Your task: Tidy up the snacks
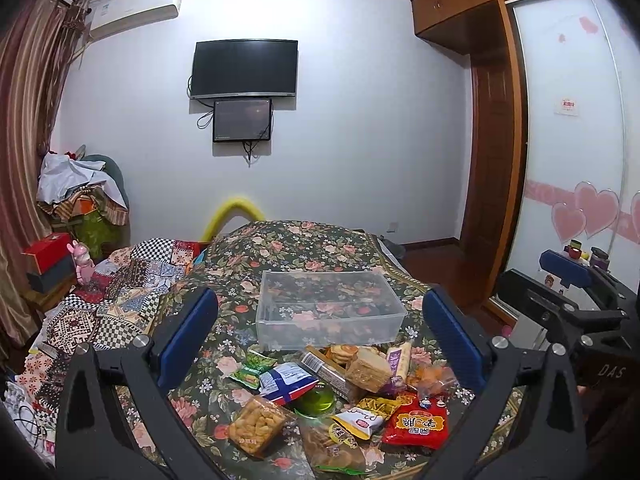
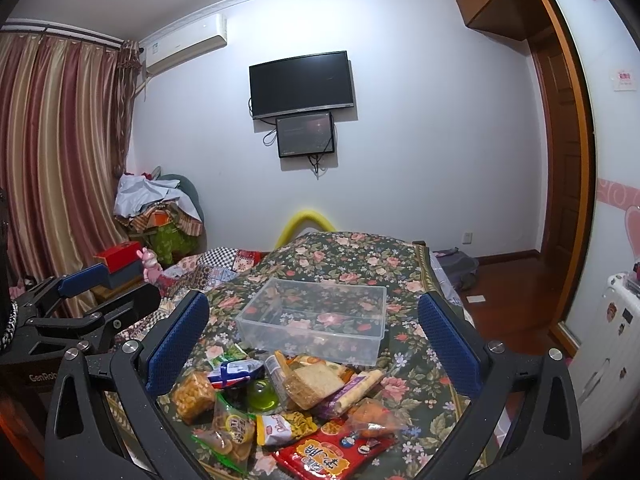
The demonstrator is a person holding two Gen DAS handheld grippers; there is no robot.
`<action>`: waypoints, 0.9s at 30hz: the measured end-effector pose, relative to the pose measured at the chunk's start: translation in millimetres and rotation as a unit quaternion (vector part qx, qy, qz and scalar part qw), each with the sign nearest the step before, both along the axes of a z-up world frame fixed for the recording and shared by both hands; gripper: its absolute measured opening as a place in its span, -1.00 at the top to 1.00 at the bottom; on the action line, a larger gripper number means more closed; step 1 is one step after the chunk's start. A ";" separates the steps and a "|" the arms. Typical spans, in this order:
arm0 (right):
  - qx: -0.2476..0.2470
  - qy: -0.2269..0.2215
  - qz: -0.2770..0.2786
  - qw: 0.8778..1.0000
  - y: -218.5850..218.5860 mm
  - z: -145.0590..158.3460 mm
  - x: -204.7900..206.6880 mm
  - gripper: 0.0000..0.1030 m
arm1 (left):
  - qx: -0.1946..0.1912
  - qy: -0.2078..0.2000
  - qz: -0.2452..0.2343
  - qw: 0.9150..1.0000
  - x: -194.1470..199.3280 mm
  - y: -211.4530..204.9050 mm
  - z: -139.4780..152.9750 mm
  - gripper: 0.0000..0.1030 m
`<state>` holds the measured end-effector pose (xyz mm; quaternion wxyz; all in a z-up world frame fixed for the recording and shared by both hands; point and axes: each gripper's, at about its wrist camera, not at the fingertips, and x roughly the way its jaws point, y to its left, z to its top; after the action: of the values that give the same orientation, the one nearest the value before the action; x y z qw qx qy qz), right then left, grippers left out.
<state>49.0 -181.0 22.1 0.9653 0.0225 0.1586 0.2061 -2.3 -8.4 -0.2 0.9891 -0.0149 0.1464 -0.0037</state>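
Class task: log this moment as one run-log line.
phase: start | left tongs: open, empty | right tongs: open, empty | bin: empty | snacks: piled before bin

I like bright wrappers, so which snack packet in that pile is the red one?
The red packet with yellow characters, at the pile's near right edge. Its neighbours are orange, green, blue-and-white or clear wrappers; only this one is solid red.

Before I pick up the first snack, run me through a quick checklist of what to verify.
1. Clear plastic bin empty and open-topped: ok.
2. Left hand-held gripper open, holding nothing: ok.
3. Right hand-held gripper open, holding nothing: ok.
4. Snack pile in front of the bin, between both sets of fingers: ok.
5. Snacks lying separate for a clean single grasp: not ok; the packets overlap.
6. Red packet at the pile's near edge, top uncovered: ok.
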 end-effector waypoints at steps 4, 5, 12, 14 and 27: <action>0.001 -0.001 0.001 1.000 -0.8 -0.2 0.0 -1.00 | -0.001 0.002 0.001 1.000 1.2 -0.5 -0.2 -1.00; 0.001 -0.002 0.001 1.000 -1.1 -0.3 -0.1 -1.00 | 0.000 0.003 0.001 1.000 2.0 -0.7 -0.5 -1.00; 0.002 -0.003 0.000 1.000 -1.1 0.2 -0.4 -1.00 | -0.002 0.006 0.002 1.000 3.0 -0.4 -1.7 -1.00; 0.003 -0.002 0.001 1.000 -1.2 0.0 -0.5 -1.00 | -0.004 0.005 0.002 1.000 1.2 0.0 -1.7 -1.00; 0.004 0.000 0.001 1.000 0.2 -0.9 -1.5 -1.00 | -0.008 0.007 0.004 1.000 2.5 0.6 -2.2 -1.00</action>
<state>47.4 -180.8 21.2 0.9650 0.0258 0.1578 0.2079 0.3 -7.8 -2.4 0.9879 -0.0233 0.1536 -0.0004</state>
